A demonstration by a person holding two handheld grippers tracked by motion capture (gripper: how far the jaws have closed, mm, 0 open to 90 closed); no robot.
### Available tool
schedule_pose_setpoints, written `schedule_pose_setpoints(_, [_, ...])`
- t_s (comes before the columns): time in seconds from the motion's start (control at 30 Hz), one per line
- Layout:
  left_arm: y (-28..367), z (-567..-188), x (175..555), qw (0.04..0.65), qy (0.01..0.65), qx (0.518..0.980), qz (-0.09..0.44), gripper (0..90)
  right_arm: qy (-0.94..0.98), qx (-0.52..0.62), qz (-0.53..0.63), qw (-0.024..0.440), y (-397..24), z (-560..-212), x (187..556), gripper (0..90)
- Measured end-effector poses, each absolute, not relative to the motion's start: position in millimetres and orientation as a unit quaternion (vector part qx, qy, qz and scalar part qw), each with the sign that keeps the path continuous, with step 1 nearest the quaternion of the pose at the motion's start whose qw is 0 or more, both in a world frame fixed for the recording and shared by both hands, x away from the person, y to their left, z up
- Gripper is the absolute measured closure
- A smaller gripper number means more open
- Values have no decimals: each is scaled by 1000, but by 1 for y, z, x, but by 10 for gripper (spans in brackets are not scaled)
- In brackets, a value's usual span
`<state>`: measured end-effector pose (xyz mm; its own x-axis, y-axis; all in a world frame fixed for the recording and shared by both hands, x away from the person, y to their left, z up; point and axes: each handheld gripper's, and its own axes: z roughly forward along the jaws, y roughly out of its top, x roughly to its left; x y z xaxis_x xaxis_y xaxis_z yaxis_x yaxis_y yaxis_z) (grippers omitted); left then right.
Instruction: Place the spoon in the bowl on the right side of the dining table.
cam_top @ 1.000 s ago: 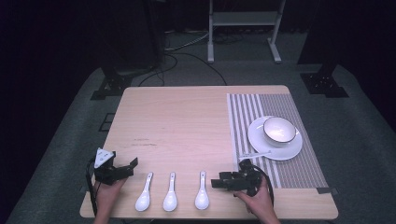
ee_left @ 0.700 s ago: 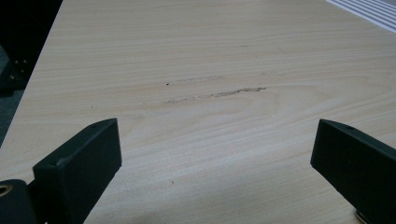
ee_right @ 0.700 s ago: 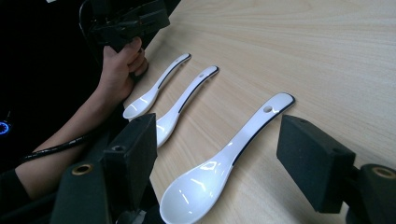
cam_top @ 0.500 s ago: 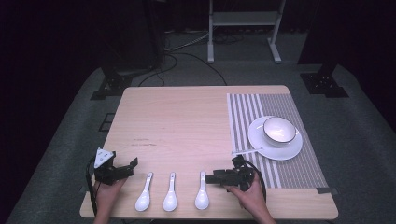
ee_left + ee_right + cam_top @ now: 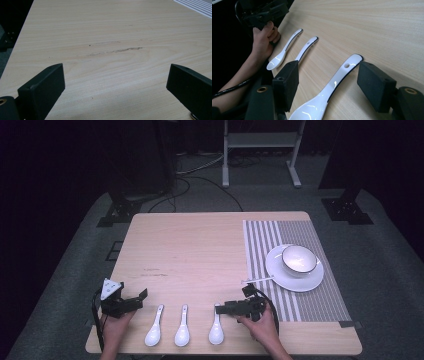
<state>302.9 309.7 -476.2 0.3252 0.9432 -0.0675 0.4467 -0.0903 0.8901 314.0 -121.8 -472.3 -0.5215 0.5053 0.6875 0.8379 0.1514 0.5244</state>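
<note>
A: Right gripper view: right tool (image 5: pixel 329 82) straddles the rightmost spoon (image 5: pixel 329 87), jaws apart and just been closing, pads not touching.

B: Table (image 5: pixel 200 245) edge near; bare wood ahead. Left tool (image 5: pixel 115 92) open, idle.

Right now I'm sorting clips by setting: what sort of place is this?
Probably a recording studio or lab, not a home: a lone wooden table on grey carpet, dark surroundings, a metal stand and floor cables behind.
</note>
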Motion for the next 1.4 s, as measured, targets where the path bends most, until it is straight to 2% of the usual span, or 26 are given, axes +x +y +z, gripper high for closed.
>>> schedule_pose_setpoints(0.33, [310, -476, 304, 443, 509, 682, 282, 5, -748, -464, -446, 161, -114, -477, 314, 401])
schedule_pose_setpoints(0.67, [310, -476, 303, 444, 510, 682, 280, 6, -756, -474, -435, 125, -107, -476, 313, 449])
schedule_pose_setpoints(1.23, [310, -476, 303, 444, 509, 681, 281, 6, -797, -464, -386, -5, -79, -471, 302, 557])
schedule_pose_setpoints(1.4, [310, -476, 303, 446, 509, 680, 281, 5, -819, -448, -352, -63, -64, -468, 296, 608])
